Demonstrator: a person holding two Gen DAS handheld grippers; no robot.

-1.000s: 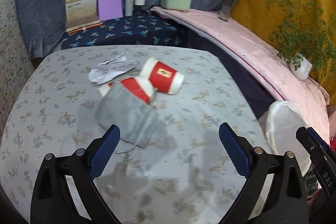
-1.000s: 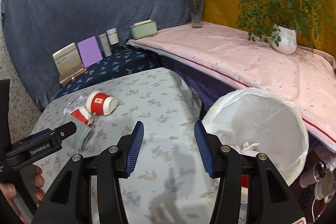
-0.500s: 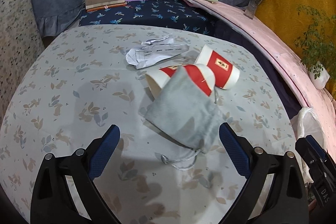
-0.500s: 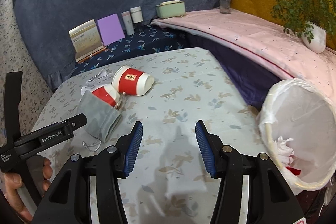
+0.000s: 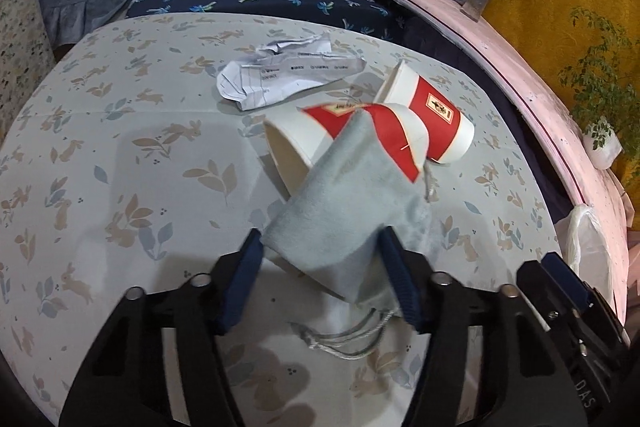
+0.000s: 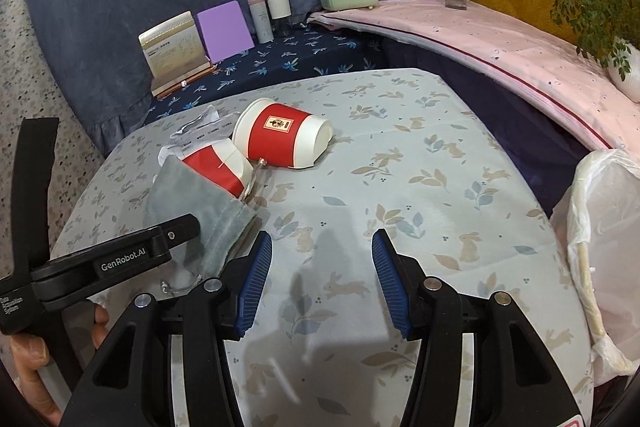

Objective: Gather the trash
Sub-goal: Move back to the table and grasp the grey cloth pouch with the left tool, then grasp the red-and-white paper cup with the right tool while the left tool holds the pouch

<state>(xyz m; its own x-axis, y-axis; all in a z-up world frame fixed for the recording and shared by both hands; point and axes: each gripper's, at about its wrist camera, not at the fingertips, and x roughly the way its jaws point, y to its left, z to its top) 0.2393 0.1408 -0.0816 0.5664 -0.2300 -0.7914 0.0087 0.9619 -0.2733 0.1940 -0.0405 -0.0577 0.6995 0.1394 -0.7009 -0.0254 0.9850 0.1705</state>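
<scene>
Looking along the left gripper (image 5: pixel 320 275), its ribbed blue pads sit on either side of a soft grey drawstring pouch (image 5: pixel 344 219). The fuzzy fabric fills the gap between them, so it looks pinched, though I can't tell how firmly. The pouch's silvery cord (image 5: pixel 348 339) lies looped on the tablecloth (image 5: pixel 120 155) just below the fingers.

Right ahead of the pouch is a red-and-white paper cup (image 5: pixel 320 139) on its side; the pouch is draped over it and hides its middle. A second paper cup (image 5: pixel 432 115) lies just beyond it, to the right, touching it. Further ahead and slightly left is a crumpled printed paper (image 5: pixel 280 75).

The right gripper (image 6: pixel 320 275) is wide apart with nothing between its pads, just the smooth rabbit-and-leaf print cloth. To its right is a bin lined with a thin white plastic bag (image 6: pixel 600 227), cut off by the frame edge.
</scene>
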